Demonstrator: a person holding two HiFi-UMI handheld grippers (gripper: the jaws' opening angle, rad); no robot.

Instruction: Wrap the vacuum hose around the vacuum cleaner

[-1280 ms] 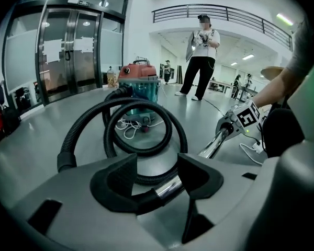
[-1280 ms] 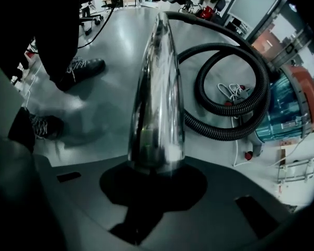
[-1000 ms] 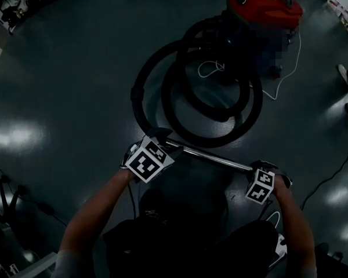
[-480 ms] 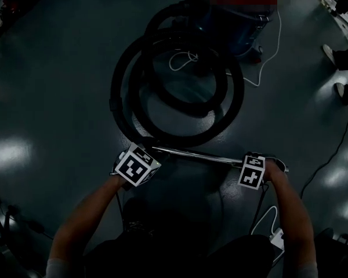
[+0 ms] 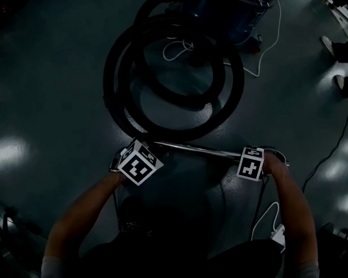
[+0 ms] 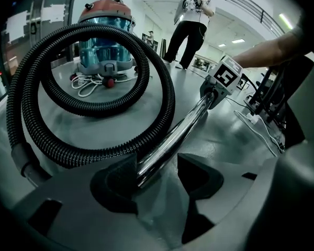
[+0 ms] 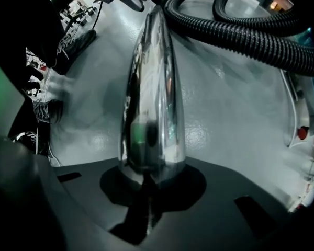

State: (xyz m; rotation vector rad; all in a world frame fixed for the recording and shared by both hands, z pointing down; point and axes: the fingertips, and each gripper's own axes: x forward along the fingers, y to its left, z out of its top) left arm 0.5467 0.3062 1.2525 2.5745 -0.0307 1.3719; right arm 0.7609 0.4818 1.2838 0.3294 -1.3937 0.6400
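Our left gripper [image 6: 154, 174] has its jaws standing apart with the tube [image 6: 172, 135] between them. The tube lies against the left jaw, and a gap shows on the side of the right jaw. Our right gripper [image 7: 149, 178] has its jaws closed on the other end of the same tube, which rises straight out from between the pads.

In the head view the tube runs level between our two grippers, above the floor [image 5: 58, 86]. In the left gripper view the marker cube of our right gripper sits at the tube's far end.

By the left gripper the tube joins the hose [image 6: 165, 88] through a grey cuff [image 6: 26, 163]. From there the hose sweeps out in a wide loop, with a smaller loop inside it. Both loops lie on the floor between us and the vacuum [image 6: 104, 41]; they are beside it, not around it.

The vacuum stands upright past the loops, red on top with a blue body. A white cord [image 6: 89, 85] lies in a loose bundle at its base.

Farther off, a person [image 6: 191, 20] stands behind the vacuum. A thin cable [image 5: 333, 146] trails over the floor at our right.
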